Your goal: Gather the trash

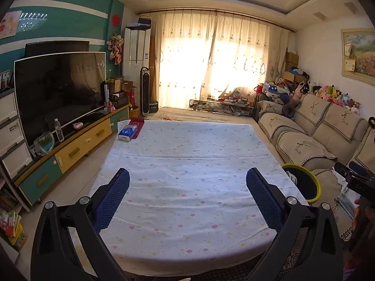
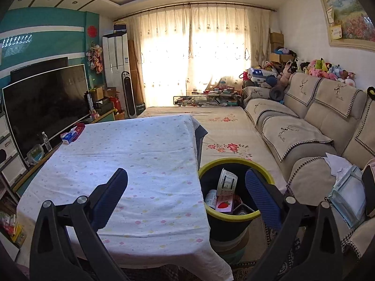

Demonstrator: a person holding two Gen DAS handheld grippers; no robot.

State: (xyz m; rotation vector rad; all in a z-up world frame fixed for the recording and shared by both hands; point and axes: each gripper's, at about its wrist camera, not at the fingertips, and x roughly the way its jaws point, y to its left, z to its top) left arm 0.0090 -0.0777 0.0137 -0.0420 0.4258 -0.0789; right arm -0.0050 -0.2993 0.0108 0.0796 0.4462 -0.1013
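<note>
A black trash bin with a yellow-green rim (image 2: 228, 162) stands between the table and the sofa; it also shows in the left wrist view (image 1: 315, 182). Inside it lie a white paper cup (image 2: 226, 182), a pink strawberry carton (image 2: 224, 205) and other packaging. The table has a white dotted cloth (image 1: 187, 175) and also shows in the right wrist view (image 2: 131, 164). My left gripper (image 1: 187, 199) is open and empty above the table's near half. My right gripper (image 2: 186, 196) is open and empty, over the table's right edge and the bin.
A blue tissue box (image 1: 127, 134) and a red item sit at the table's far left corner. A TV (image 1: 58, 93) on a low cabinet (image 1: 77, 149) stands left. A beige sofa (image 2: 304, 128) runs along the right, with papers and a plastic bag (image 2: 349, 194).
</note>
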